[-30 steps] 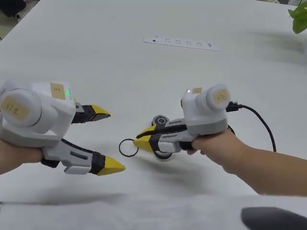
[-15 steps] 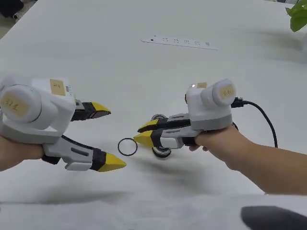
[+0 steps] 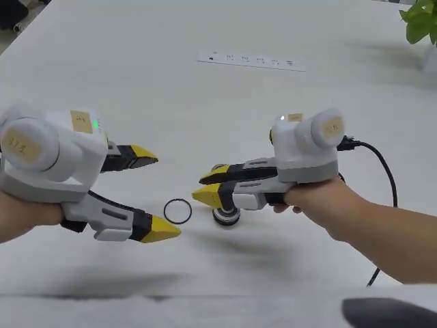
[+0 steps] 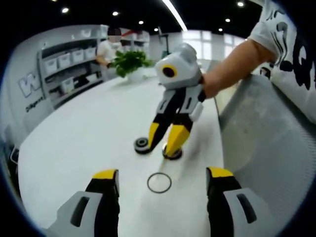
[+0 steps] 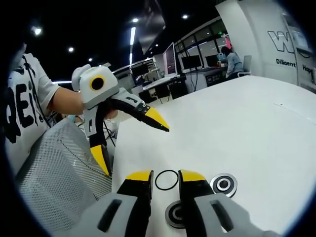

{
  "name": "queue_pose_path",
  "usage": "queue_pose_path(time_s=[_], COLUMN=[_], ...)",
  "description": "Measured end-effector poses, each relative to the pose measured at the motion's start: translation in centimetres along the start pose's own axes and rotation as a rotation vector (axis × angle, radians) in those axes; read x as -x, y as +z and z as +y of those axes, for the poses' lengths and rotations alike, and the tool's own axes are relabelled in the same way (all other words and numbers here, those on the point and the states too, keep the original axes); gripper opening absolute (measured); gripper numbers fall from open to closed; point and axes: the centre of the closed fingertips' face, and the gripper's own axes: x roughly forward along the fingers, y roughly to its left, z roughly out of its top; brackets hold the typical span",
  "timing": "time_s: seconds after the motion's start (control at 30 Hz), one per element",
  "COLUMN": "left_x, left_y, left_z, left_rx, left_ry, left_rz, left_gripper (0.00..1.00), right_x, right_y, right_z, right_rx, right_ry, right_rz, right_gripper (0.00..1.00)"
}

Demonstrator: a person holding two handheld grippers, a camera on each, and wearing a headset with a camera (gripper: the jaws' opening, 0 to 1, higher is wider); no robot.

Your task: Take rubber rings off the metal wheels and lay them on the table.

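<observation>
The table (image 3: pixel 205 102) is white and smooth. Left of the ring (image 3: pixel 177 210), the left gripper (image 3: pixel 153 195) is held over the table; its jaws are wide apart with nothing in them. The ring is thin and black; it lies flat on the table, by itself, just past the lower yellow tip.

Just right of the ring sits a wheel (image 3: pixel 227 217); the right gripper (image 3: pixel 207 188) hangs over it with its jaws a little apart, holding nothing, its tips pointing toward the ring. A second wheel (image 5: pixel 223 184) sits near the first, a bit farther from the person than the ring. A black cable (image 3: pixel 382 171) runs from the right gripper, well right of the ring.

Far behind the ring a white power strip (image 3: pixel 249 61) lies on the table; a green plant (image 3: pixel 418 20) stands far off to the right.

The room has shelves (image 4: pixel 64 64) with boxes, small round ceiling lights (image 4: pixel 114 13), desks with screens (image 5: pixel 190 61), a sitting person (image 5: pixel 231 61), and a grey mesh chair (image 5: pixel 59 173) beside the table.
</observation>
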Motion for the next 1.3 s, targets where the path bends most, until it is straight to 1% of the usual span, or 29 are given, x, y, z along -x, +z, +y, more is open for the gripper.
queue_pose_path(time_s=[0.27, 0.57, 0.7, 0.8, 0.93, 1.3], left_x=[-0.2, -0.6, -0.7, -0.8, -1.0, -1.6], left_y=[0.5, 1.1, 1.3, 1.6, 1.9, 2.6], left_z=[0.1, 0.1, 0.2, 0.4, 0.3, 0.5], left_rx=[-0.010, -0.012, -0.014, -0.009, -0.011, -0.016], left_ry=[-0.008, -0.015, -0.012, -0.012, -0.017, -0.023], left_rz=[0.005, -0.002, -0.002, -0.011, -0.012, -0.019], left_gripper=[0.73, 0.72, 0.72, 0.72, 0.71, 0.70], right_x=[1.0, 2.3, 2.9, 3.2, 3.7, 4.8], right_y=[0.2, 0.4, 0.3, 0.2, 0.2, 0.0], right_z=[-0.5, -0.9, -1.3, -1.5, -1.5, -1.8], right_rx=[0.001, 0.003, 0.003, 0.002, -0.002, -0.003], right_ry=[-0.016, -0.041, -0.051, -0.059, -0.062, -0.082], right_rz=[-0.014, -0.032, -0.033, -0.035, -0.044, -0.057], right_gripper=[0.19, 0.21, 0.22, 0.22, 0.24, 0.25])
